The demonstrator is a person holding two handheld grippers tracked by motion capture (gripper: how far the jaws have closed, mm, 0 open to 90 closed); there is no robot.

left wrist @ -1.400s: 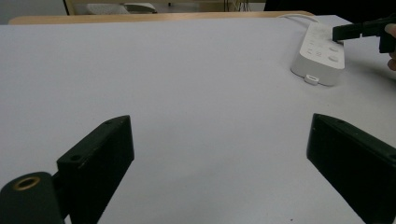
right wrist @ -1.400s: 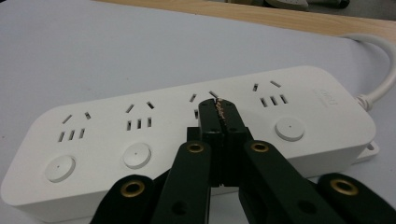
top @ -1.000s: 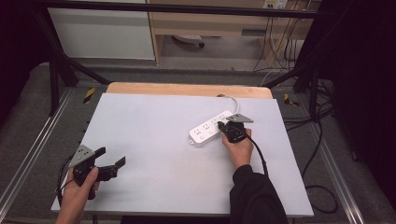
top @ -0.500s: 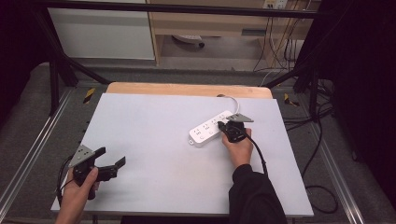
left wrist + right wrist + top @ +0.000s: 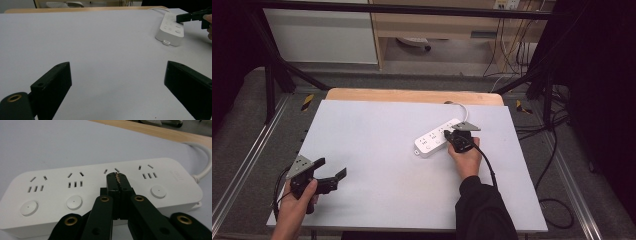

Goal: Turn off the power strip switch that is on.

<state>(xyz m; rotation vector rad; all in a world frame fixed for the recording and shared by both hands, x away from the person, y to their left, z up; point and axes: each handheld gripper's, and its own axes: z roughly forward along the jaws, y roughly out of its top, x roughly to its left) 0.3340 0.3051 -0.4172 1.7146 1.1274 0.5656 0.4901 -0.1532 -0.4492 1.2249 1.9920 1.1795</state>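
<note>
A white power strip [image 5: 433, 141] with several sockets and round buttons lies right of the table's middle, and its cord [image 5: 460, 110] runs to the far edge. My right gripper [image 5: 453, 137] is shut with nothing between its jaws. Its tips rest on the strip's top face [image 5: 75, 185] at the third socket group, and my right gripper [image 5: 116, 177] covers the spot where that group's button sits. My left gripper [image 5: 331, 169] is held open at the near left corner, well away from the strip. My left gripper [image 5: 117, 87] has only bare table between its jaws, with the strip [image 5: 171, 30] far off.
The table has a pale grey top [image 5: 377, 150] with a wooden strip [image 5: 412, 95] along its far edge. Metal rails [image 5: 242, 165] run along both sides. Cables [image 5: 552, 150] trail on the floor to the right.
</note>
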